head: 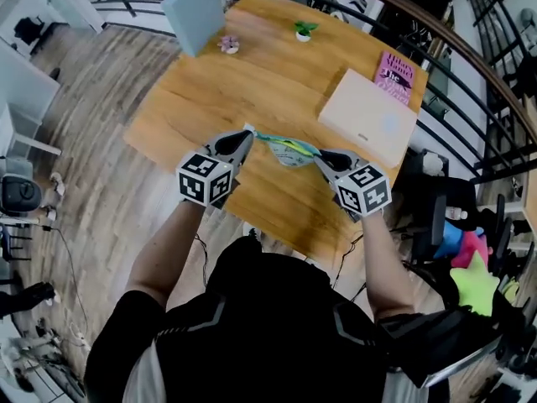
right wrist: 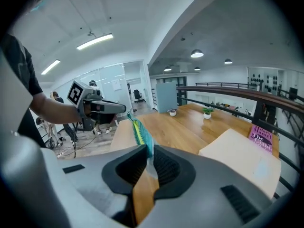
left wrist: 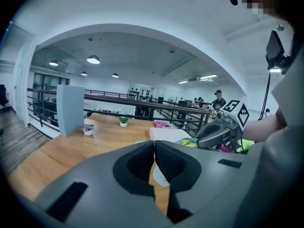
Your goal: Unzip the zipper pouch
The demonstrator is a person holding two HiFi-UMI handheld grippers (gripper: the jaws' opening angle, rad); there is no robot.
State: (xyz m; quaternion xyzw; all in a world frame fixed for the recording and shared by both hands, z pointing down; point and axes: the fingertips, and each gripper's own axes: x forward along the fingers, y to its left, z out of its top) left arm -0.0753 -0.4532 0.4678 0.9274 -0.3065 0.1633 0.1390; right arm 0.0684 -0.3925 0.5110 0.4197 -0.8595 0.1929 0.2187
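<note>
The zipper pouch (head: 289, 151), teal, yellow and white, hangs stretched between my two grippers above the near edge of the wooden table (head: 210, 99). My left gripper (head: 247, 138) is shut on the pouch's thin left end along the zipper line; whether it pinches the pull tab I cannot tell. My right gripper (head: 321, 159) is shut on the pouch's right end. In the right gripper view the teal zipper edge (right wrist: 139, 131) runs from my right gripper (right wrist: 149, 152) out to the left gripper (right wrist: 124, 109). In the left gripper view the left gripper (left wrist: 154, 146) has its jaws together, with white pouch fabric (left wrist: 161, 177) just below.
On the table lie a white closed case (head: 369, 116), a pink book (head: 394, 72), a small potted plant (head: 304, 30), a pink flower dish (head: 228, 45) and an upright pale blue panel (head: 195, 11). A dark railing (head: 453, 65) curves behind. Bright soft items (head: 470, 263) sit at right.
</note>
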